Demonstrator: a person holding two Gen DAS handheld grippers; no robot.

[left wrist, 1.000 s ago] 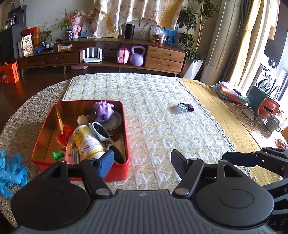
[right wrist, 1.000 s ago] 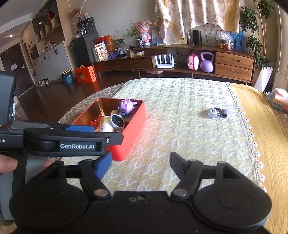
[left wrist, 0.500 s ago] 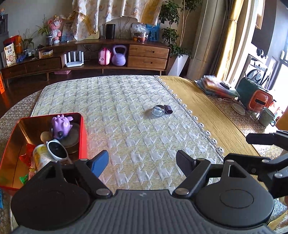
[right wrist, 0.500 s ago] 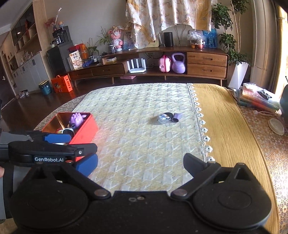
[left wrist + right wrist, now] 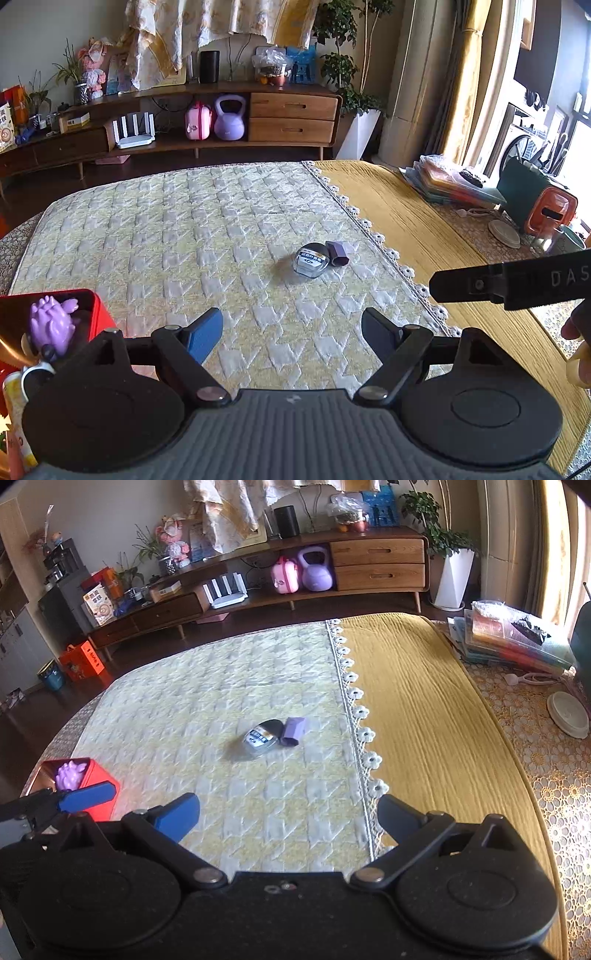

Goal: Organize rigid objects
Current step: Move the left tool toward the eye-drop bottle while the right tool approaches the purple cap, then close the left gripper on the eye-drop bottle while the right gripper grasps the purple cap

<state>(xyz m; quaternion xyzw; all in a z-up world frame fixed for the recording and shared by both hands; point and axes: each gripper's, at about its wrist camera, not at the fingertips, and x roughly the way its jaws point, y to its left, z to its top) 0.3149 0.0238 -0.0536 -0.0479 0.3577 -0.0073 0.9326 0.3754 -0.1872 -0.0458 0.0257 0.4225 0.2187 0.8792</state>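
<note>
My two claws, left claw (image 5: 291, 330) and right claw (image 5: 288, 814), gape wide, holding nothing. Ahead lie a small jar (image 5: 261, 739), maybe glass, and purple box (image 5: 293, 731). Toys already fill the red tin (image 5: 96, 310).

A pale cream and yellow quilted cover (image 5: 207, 716) with a woven zigzag pattern lies over the table, edged in white lace flowers (image 5: 364, 734). Beside it runs a mustard-yellow ribbed cloth (image 5: 424, 716). On the quilt sit a silvery-grey round case with a black-and-white label (image 5: 260, 738), possibly a tape measure, and a small lilac block (image 5: 293, 731). A red tin (image 5: 101, 781) with a golden inside holds a purple spiky toy (image 5: 68, 775). Each gripper has one blue finger pad (image 5: 177, 818) and one black.
</note>
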